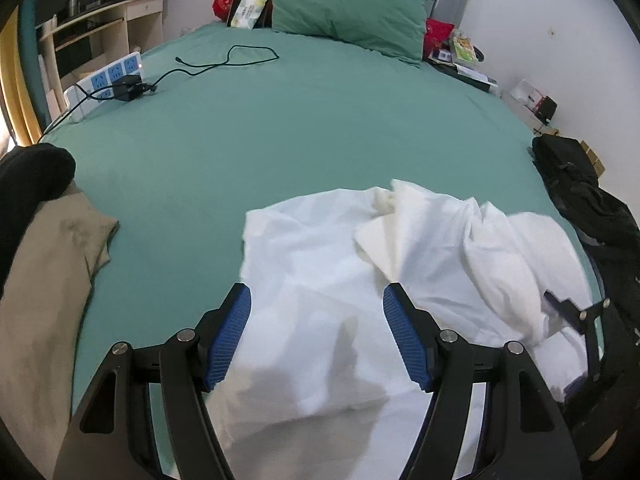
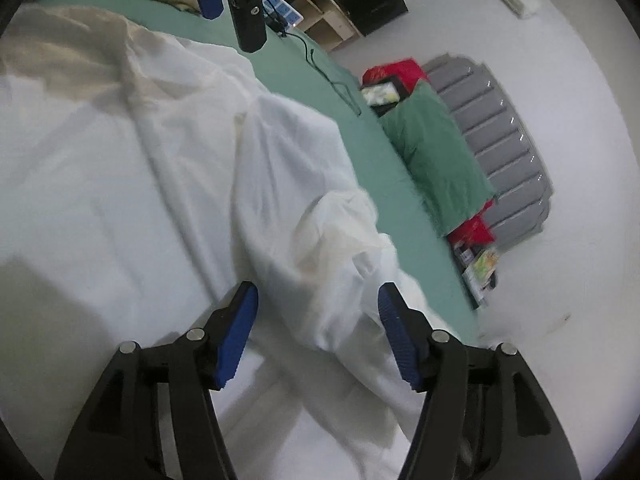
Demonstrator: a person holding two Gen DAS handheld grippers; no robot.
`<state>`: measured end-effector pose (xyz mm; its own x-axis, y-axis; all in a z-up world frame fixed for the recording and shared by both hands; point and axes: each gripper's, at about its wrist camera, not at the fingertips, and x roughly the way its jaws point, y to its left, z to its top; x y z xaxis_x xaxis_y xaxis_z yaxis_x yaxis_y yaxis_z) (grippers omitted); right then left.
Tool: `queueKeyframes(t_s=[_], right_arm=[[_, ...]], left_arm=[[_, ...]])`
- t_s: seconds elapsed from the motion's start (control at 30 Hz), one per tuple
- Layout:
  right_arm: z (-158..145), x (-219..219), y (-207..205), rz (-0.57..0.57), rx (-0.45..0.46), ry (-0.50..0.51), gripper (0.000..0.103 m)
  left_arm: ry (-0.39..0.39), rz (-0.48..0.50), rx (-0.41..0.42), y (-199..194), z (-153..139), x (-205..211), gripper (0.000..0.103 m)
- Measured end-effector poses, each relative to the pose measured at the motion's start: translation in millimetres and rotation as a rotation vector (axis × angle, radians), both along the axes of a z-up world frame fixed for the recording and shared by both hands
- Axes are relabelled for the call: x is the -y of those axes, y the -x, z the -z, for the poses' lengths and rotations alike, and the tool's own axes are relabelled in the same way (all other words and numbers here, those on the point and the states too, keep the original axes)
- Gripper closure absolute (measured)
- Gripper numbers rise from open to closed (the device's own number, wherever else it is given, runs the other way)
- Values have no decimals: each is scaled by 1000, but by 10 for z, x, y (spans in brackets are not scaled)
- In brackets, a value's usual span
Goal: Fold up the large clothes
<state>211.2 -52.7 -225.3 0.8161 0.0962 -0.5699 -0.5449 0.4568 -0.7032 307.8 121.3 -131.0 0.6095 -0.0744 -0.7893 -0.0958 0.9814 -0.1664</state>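
My left gripper [image 1: 317, 300] is wide open over the crumpled white shirt [image 1: 320, 264]; my right gripper [image 2: 318, 300] gapes too, holding nothing; past the shirt's ragged edge, bare green sheet [image 1: 304, 120] runs to the pillow [image 1: 348, 10].

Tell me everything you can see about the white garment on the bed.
The white garment is large, thin-looking fabric, crumpled and unfolded, spread on the green bedsheet at the near end. Its folds bunch up on one side, with a cream patch showing. The left tool and right tool are both open over it, neither clamping it.
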Motion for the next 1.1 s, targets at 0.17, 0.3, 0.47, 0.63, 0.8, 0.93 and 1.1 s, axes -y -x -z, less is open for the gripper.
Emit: queueKeyframes(t_s=[0.17,0.3,0.47,0.63,0.8,0.93,1.1], right_arm=[[-218,278,-218,64,-134,-115,40],[-346,480,-269,162,-207,-215,40],[-487,790,-276,263,-288,-344,40],[-745,1083,-312,345,-288,-505,40],[-1050,1374,-382,437,-147,-628,40],[-1104,1525,-769,522,-150,-754,40],[-932,1382,-1261,481,-265,-801,41]], left_arm=[[3,9,4,29,-113,189,31],[-7,27,6,22,-175,324,31],[-22,31,-7,5,-145,418,31],[-20,10,-12,-58,-75,435,31],[-3,-10,14,-162,-54,438,31],[8,7,17,-317,18,514,31],[5,87,-36,-444,163,678,51]])
